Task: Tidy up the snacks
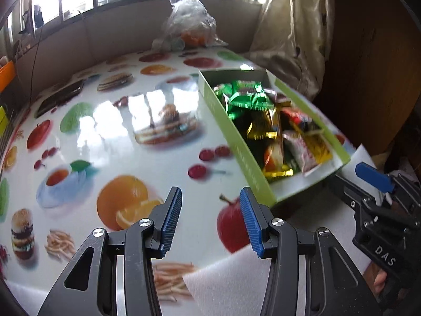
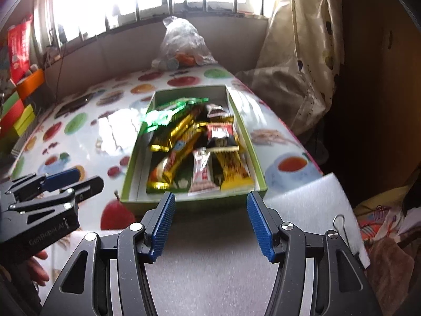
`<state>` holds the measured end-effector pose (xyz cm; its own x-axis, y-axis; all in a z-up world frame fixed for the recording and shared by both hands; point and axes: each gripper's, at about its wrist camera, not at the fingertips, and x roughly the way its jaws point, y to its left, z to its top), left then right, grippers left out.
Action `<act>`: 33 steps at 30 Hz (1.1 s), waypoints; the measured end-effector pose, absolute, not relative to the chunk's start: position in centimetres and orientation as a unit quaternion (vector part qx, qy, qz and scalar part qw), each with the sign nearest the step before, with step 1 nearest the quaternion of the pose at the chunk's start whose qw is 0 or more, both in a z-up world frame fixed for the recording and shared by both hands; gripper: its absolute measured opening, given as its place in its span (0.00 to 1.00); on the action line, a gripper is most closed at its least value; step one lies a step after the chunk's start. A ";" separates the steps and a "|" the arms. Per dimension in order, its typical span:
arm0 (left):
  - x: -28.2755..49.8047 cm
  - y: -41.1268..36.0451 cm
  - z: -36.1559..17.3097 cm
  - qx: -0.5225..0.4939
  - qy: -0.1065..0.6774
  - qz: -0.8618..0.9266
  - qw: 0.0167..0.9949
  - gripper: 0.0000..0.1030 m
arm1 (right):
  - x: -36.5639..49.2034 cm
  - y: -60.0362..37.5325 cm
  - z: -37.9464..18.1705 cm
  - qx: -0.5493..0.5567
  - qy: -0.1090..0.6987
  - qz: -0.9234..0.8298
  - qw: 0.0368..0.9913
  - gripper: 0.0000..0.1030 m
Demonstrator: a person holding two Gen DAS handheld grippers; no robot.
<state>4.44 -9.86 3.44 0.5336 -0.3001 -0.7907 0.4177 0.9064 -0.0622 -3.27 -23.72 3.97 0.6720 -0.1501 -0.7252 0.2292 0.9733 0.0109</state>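
While the fruit-printed tabletop [image 1: 110,131] filled the left of the left-wrist frame, the left gripper [image 1: 210,218] hung at bottom centre, its fingers parted with nothing between them. The green box [image 1: 252,168] of snack bars [image 1: 265,121] lay right of centre. In the right-wrist view, the right gripper [image 2: 210,223] stood at bottom centre, fingers wide apart and empty, just below the box.
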 end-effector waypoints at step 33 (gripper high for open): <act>2.7 -10.5 0.5 0.088 0.462 -0.174 0.865 0.46 | -3.5 -23.0 0.1 0.059 0.424 -0.125 0.895 0.57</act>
<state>2.73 -10.46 0.46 0.5135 -0.2197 -0.8295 0.3823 0.9240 -0.0081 -3.53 -23.04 0.12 0.6086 -0.1731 -0.7744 0.2733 0.9619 -0.0002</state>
